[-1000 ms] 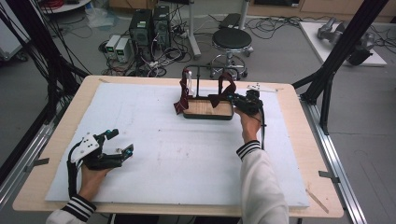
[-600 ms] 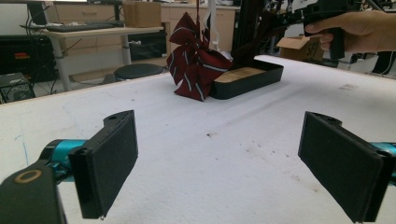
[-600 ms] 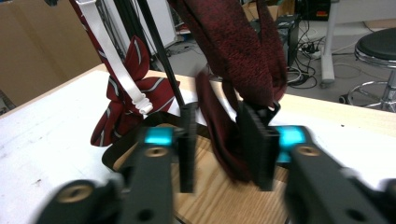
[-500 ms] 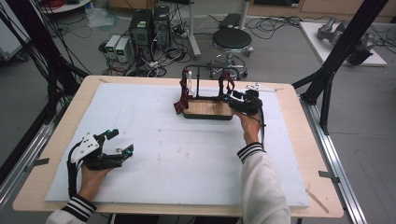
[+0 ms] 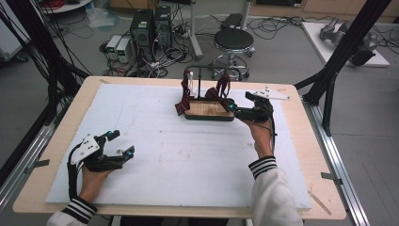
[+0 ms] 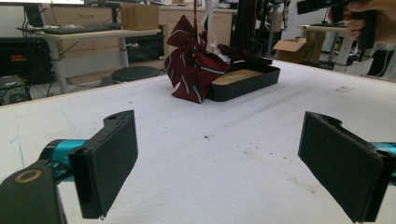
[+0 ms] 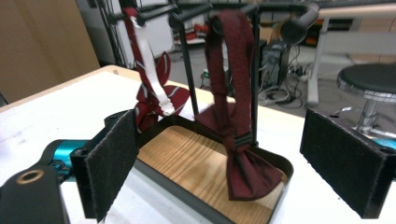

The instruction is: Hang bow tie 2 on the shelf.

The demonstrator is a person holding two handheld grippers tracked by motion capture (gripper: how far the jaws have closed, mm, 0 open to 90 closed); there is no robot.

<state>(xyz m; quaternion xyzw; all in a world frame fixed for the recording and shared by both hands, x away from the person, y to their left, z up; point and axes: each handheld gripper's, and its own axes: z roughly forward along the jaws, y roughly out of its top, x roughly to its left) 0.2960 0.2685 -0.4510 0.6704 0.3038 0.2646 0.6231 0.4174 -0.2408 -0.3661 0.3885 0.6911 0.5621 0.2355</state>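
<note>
We take the rack (image 5: pixel 207 94) as our landmark — a black wire frame rising from a wood-floored tray, standing at the far middle of the white-padded bench (image 5: pixel 155 155). Two ties hang from its top bar. The dark red bow tie (image 7: pixel 236 140) hangs on the side toward our right hand, its strap running straight down from the bar and its bow resting on the wood floor of the tray. The striped bow tie (image 6: pixel 192 70) hangs on the rack's other side and spills over the tray's edge onto the bench.

Our right gripper (image 5: pixel 242 113) sits just beside the rack's right end, by far the nearer of the two. Its fingers (image 7: pixel 112 163) have just been opening and now stand wide, with nothing pressed between them; the dark red bow tie hangs straight ahead of them, its long axis upright, a little beyond the pads.

Our left gripper (image 5: pixel 117 146) rests well apart from the rack, near the bench's front left — fingers (image 6: pixel 109 161) wide and empty.
</note>
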